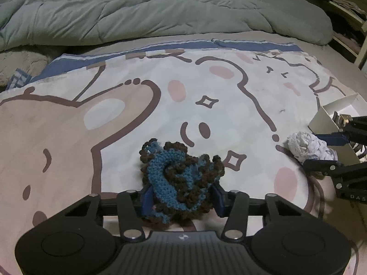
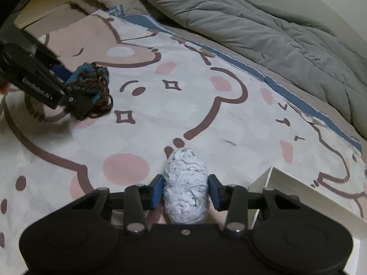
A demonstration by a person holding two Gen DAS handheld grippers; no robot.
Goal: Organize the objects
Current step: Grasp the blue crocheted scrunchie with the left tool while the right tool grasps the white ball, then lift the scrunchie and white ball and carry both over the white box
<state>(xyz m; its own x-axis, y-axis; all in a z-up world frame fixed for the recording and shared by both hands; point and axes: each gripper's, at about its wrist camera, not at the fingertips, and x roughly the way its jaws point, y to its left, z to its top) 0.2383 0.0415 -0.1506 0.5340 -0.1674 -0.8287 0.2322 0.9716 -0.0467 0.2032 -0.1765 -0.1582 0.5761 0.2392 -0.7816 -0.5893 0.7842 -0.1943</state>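
My left gripper is shut on a blue and brown crocheted bundle, held just above the cartoon bear sheet. My right gripper is shut on a white-grey yarn ball. The right gripper and its yarn ball also show at the right edge of the left wrist view. The left gripper and the crocheted bundle show at the upper left of the right wrist view. A white box sits just right of my right gripper.
A grey-green quilt is heaped across the far side of the bed. The white box holds a small metallic item. A beige fuzzy blanket lies at the far left. Shelving stands at the far right.
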